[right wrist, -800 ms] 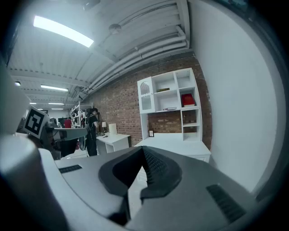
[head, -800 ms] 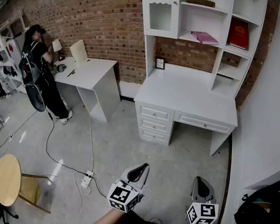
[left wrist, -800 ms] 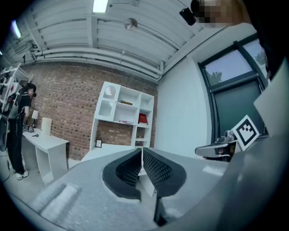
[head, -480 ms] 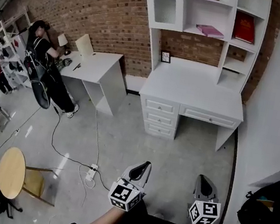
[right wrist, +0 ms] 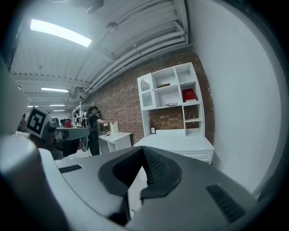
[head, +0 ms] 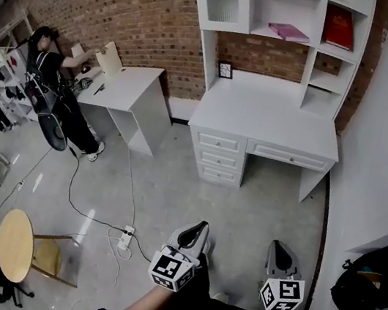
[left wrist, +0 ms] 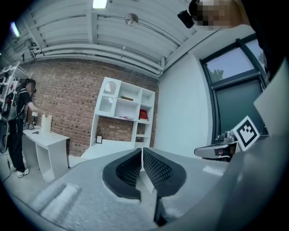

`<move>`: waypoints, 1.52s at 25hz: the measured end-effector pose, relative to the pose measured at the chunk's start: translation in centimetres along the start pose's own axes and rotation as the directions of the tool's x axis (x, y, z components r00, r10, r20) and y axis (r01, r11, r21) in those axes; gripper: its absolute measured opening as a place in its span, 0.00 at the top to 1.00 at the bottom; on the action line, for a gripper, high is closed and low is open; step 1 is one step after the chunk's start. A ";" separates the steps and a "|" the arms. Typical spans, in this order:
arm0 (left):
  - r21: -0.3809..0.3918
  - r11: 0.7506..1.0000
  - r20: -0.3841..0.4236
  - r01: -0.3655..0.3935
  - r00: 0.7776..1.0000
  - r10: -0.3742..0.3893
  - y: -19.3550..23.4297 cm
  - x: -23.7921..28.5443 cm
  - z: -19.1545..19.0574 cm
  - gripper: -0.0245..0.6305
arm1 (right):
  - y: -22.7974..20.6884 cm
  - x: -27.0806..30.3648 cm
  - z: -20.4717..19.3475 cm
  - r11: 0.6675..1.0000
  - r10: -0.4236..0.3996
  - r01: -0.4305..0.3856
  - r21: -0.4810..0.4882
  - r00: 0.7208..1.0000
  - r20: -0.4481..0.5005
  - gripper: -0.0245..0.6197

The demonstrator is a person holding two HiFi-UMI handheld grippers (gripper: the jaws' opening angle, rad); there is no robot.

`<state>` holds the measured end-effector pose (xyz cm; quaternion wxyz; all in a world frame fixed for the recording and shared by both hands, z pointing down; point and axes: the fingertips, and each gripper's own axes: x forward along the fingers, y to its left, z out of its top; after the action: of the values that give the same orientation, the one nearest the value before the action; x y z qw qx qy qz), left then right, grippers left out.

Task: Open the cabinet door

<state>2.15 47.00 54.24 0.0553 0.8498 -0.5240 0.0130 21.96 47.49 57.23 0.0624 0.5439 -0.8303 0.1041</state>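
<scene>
We have not begun; the cabinet door (head: 222,3) sits closed, well apart from us; our left tongs (head: 199,230) and right tongs (head: 276,247) are pressed together on nothing.

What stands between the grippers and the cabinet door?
Nothing visible blocks it. Only bare floor lies between the left gripper, the right gripper and the desk. The cabinet door sits above the desk's back left, so reaching it means leaning over the desktop.
</scene>
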 end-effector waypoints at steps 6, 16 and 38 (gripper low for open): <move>-0.017 1.000 0.002 0.016 1.000 -0.016 3.1 5.1 0.2 0.93 | -2.0 4.7 1.0 1.000 -0.026 0.025 -0.010 1.000 -0.015 0.96; -0.015 0.999 0.015 0.049 0.999 -0.049 11.9 14.8 2.7 0.93 | -4.4 17.0 5.4 0.998 -0.060 0.059 -0.023 0.997 -0.042 0.96; -0.038 0.989 0.035 0.145 0.989 -0.144 30.1 30.9 7.7 0.93 | -4.1 39.0 11.6 0.987 -0.159 0.159 -0.009 0.985 -0.065 0.96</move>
<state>-11.05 5.28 51.50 0.0646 0.8843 -0.4622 -0.0155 10.21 8.38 54.91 0.0987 0.6047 -0.7819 0.1147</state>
